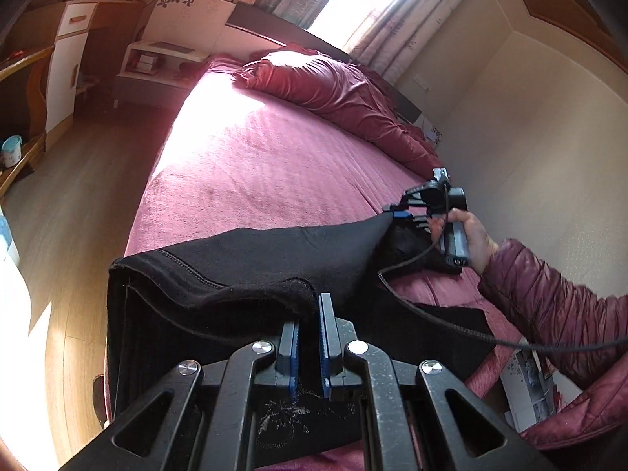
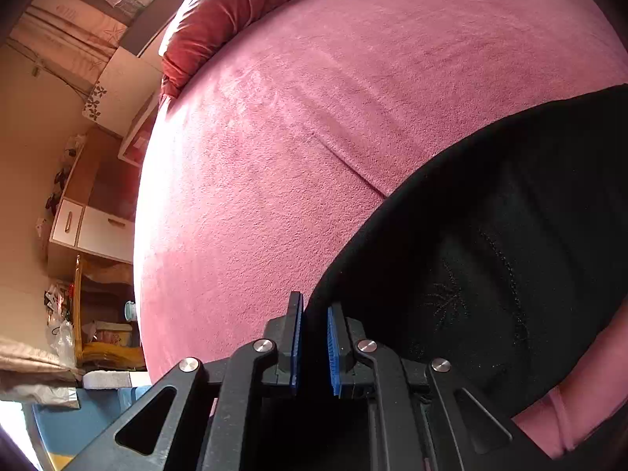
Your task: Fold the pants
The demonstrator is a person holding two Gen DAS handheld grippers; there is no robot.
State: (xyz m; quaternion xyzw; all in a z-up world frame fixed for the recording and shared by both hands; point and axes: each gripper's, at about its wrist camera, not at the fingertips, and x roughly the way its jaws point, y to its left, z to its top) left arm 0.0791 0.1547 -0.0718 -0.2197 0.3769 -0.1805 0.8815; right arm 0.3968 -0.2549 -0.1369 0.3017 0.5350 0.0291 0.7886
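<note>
The black pants [image 1: 251,259] lay at the near edge of the pink bedspread [image 1: 255,165], partly lifted and hanging over the bed's near side. The left gripper [image 1: 310,306] was pinching a thick folded edge of the cloth between its blue pads [image 1: 325,337]. The right gripper [image 2: 315,306], held farther right by the person's right hand [image 1: 477,241], was pinching another edge of the same pants, pulling the cloth up into a peak. A red duvet [image 1: 333,90] lay bunched at the far end, by the curtains [image 1: 376,39].
</note>
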